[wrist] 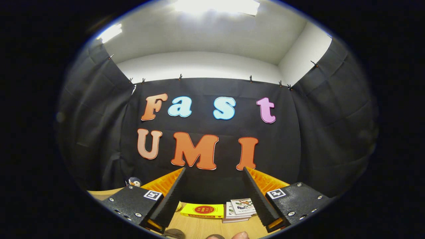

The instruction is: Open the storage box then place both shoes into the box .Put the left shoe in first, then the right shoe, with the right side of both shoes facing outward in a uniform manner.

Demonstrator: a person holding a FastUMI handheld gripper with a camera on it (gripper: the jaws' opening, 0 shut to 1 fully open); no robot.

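While the tool point(214, 172) gapes empty—yellow book point(202, 210) beyond it on the table point(199, 227).

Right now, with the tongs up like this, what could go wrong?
The tongs are open and point at the booth wall, with no shoe or box ahead, so lowering blind is risky. The yellow book and the stack of booklets lie on the table between the fingers and could get knocked.

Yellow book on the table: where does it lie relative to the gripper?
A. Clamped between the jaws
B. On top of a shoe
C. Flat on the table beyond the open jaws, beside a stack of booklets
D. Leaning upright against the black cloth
C: the yellow book lies flat on the wooden table beside the stack of booklets, beyond the gripper, whose jaws are spread and hold nothing.
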